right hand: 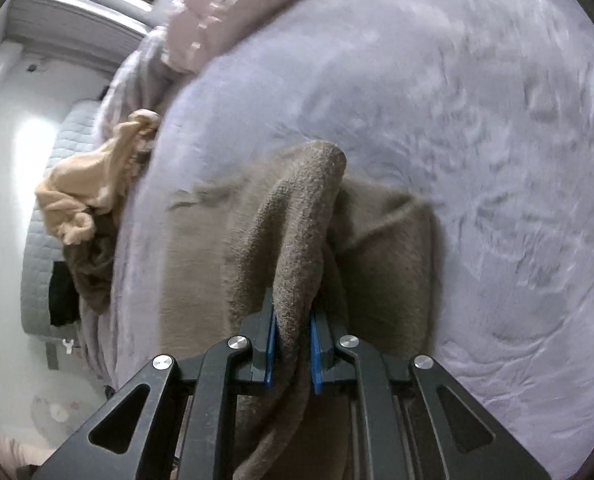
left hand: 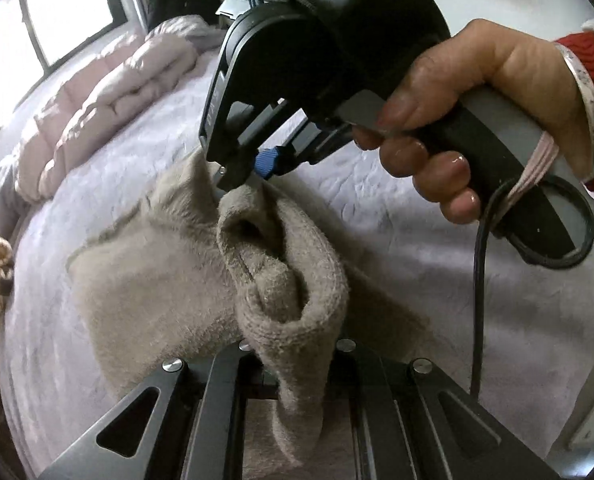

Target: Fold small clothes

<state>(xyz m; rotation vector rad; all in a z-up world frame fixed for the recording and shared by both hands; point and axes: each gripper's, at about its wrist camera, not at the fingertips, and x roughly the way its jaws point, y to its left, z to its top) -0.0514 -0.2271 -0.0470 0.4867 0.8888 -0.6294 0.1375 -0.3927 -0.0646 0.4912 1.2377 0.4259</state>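
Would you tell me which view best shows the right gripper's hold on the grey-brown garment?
The right wrist view: blue pads clamp the grey-brown garment. The left wrist view shows the right gripper partly hidden by fabric.

No legible text, label, brand, number or sign appears in either view. The only candidate is a faint light marking on the side plate of the right gripper, seen from the left wrist camera; it is too blurred and foreshortened to read. The right wrist view shows no lettering at all.
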